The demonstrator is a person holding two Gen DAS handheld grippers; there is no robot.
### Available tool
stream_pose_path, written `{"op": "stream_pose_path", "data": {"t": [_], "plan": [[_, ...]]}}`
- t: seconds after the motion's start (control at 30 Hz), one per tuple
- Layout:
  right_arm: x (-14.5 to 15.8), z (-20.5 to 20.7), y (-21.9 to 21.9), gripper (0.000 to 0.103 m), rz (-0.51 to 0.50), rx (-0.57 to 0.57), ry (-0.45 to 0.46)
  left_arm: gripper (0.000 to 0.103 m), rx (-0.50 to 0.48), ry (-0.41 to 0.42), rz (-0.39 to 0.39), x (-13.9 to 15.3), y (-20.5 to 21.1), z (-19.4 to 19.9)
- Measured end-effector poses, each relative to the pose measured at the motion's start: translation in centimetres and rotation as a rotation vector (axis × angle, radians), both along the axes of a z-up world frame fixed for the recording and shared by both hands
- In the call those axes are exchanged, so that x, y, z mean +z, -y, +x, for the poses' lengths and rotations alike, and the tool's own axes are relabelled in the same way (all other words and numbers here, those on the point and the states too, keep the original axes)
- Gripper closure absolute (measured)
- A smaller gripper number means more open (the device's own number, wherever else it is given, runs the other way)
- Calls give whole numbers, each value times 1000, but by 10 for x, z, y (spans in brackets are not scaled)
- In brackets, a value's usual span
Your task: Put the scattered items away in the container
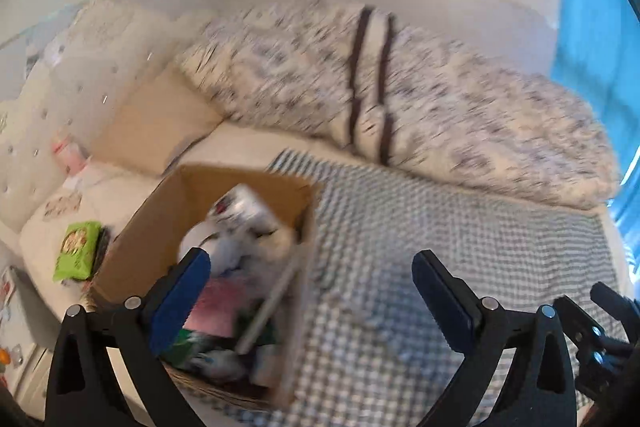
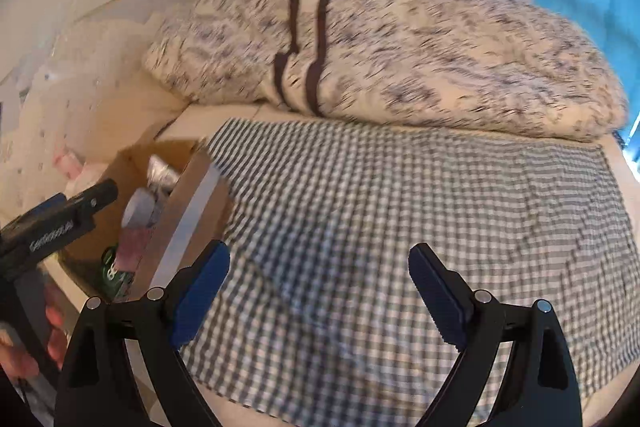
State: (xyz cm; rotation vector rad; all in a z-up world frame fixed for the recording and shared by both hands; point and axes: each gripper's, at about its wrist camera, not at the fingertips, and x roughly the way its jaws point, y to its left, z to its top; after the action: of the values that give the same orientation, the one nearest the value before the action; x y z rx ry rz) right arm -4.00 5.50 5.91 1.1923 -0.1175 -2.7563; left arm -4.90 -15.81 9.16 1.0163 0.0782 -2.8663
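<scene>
Both tools, left (image 1: 310, 281) and right (image 2: 320, 273), gaped empty. Beside the filled cardboard box (image 1: 160, 227) lay a checked cloth (image 2: 400, 207); a speckled duvet (image 2: 400, 47) lay beyond.

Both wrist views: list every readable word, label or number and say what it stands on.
White lettering on the black left gripper: blurred, perhaps "GenRobot.ai", not certain.
Print on the green snack packet: too blurred to read.
Label on the white can in the brown cardboard box: unreadable.
</scene>
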Motion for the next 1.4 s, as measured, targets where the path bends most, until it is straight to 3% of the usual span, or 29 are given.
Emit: {"op": "stream_pose_path", "data": {"t": [0.1,0.17,0.3,0.43,0.53,0.93,1.4], "plan": [[15,14,-28,12,26,-54,-45,0,-39,-66,6,1,-34,20],[13,23,-43,11,38,-92,-59,0,-47,-76,9,-15,-54,31],[-23,43,-64,10,83,-185,-70,0,-89,-12,17,-55,-82,40],[-61,50,-74,10,59,-203,-2,0,-109,13,-108,-72,-101,43],[-67,52,-76,10,69,-213,12,0,-113,6,-153,-73,-103,48],[-64,62,-97,10,79,-287,2,0,-151,-3,-103,-72,-111,52],[-65,62,-78,10,93,-233,-8,0,-107,-1,-82,-70,-96,55]]}}
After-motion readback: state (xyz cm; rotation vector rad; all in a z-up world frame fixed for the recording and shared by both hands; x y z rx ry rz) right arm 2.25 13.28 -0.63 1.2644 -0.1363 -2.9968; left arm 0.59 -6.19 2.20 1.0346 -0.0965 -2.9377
